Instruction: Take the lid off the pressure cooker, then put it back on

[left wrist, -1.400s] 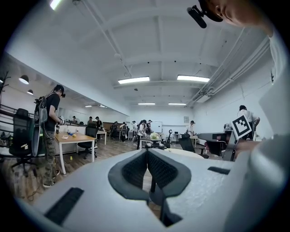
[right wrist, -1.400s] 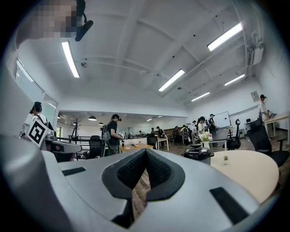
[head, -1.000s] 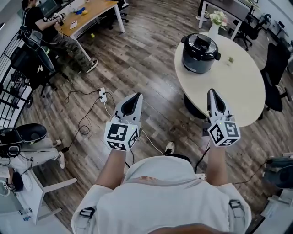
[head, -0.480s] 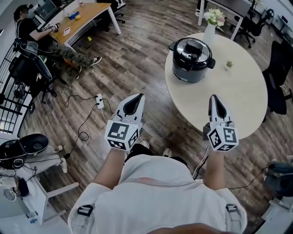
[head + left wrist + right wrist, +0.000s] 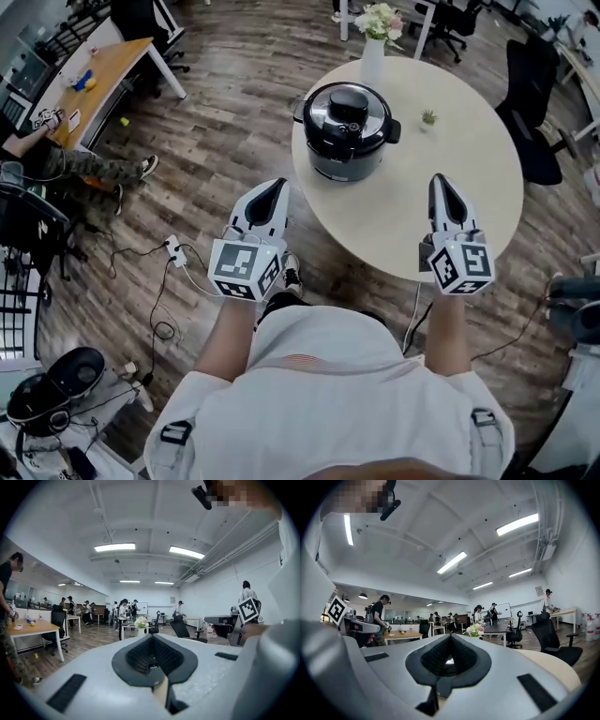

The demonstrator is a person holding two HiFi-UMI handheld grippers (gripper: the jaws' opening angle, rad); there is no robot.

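Both jaws are pressed together with nothing between them: the left hand-held gripper (image 5: 270, 192) hangs over the wooden floor (image 5: 225, 112) just off the table's edge; the right hand-held gripper (image 5: 442, 187) hangs over the near part of the round tabletop (image 5: 473, 164). The pressure cooker (image 5: 345, 141) stands ahead on the tabletop's left side, its lid (image 5: 347, 111) still on, apart from both grippers. The step in hand looks like the approach; to do it well, the jaws should open before they arrive; one should probably steady a side handle while the other takes the lid's top handle, likely with a twist before lifting. The pale tabletop also carries a vase of flowers (image 5: 373, 42) and a tiny plant (image 5: 428, 117); the room is an open office with a black chair (image 5: 530, 94) and cables (image 5: 169, 272) on the floor.
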